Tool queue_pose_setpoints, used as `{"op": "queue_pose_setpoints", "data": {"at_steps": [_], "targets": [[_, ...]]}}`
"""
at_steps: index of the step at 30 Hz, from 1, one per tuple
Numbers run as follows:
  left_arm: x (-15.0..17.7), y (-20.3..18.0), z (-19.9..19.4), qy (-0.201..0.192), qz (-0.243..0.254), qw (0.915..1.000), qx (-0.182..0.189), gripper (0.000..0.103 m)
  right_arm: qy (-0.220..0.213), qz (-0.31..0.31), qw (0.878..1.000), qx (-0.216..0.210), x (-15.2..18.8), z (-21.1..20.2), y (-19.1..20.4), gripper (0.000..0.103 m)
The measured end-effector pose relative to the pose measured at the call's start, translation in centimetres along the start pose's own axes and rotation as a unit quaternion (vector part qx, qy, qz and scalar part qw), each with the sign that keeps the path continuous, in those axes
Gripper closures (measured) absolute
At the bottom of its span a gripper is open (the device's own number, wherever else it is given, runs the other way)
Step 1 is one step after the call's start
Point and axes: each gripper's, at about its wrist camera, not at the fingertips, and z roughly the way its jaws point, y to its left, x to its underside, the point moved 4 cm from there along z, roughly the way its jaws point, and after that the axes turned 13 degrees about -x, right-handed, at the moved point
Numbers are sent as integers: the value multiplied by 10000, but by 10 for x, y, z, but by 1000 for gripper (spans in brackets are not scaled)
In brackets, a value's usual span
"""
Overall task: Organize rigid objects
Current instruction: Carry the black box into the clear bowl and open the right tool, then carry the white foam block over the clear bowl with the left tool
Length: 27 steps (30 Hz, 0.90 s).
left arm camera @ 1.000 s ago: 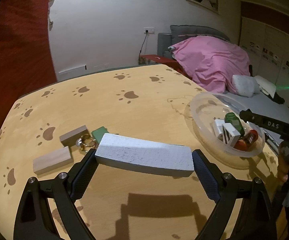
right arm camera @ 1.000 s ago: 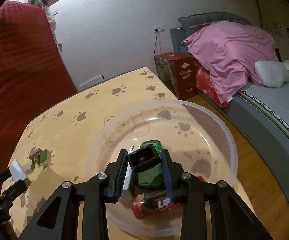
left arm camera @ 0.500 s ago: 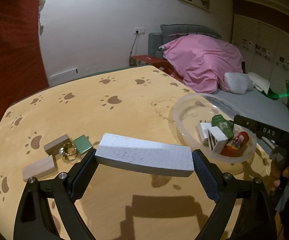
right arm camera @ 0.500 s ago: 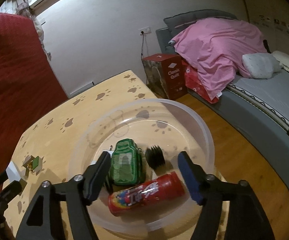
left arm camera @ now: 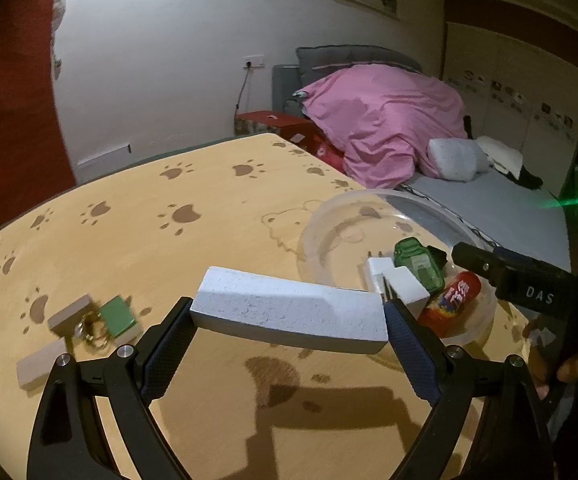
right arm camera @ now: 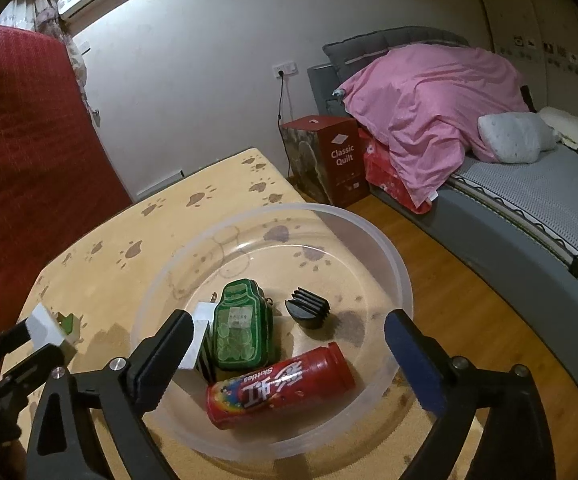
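Note:
My left gripper (left arm camera: 289,344) is shut on a long white block (left arm camera: 289,312) and holds it above the paw-print table, just left of the clear plastic bowl (left arm camera: 329,220). My right gripper (right arm camera: 285,356) is open and empty above the bowl (right arm camera: 401,272). In the bowl lie a red Skittles can (right arm camera: 281,386), a green tin (right arm camera: 243,324), a black ribbed cap (right arm camera: 307,310) and a white plug (right arm camera: 197,334). On the table left of the block lie two wooden blocks (left arm camera: 69,312), a green block (left arm camera: 117,314) and a metal ring (left arm camera: 93,330).
The bowl stands near the table's right edge (right arm camera: 289,188); beyond it are the wooden floor (right arm camera: 469,300), a red quilt box (right arm camera: 329,160) and a bed with a pink duvet (right arm camera: 429,96). A red curtain (right arm camera: 29,160) hangs on the left.
My right gripper let go of the black cap into the bowl, opened wide and drew back upward. My left gripper carried the white block right, toward the bowl.

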Motion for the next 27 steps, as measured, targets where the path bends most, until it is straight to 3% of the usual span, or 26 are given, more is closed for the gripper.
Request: {"op": "queue_pose_setpoints", "data": {"at_steps": [14, 27], "targets": [[-9, -42, 27, -125, 822, 9956, 426, 10, -25, 77, 10000, 13, -1, 0, -7, 2], [-10, -58, 41, -94, 1012, 9908, 898, 10, 9, 137, 9999, 16, 0, 0, -14, 2]]}}
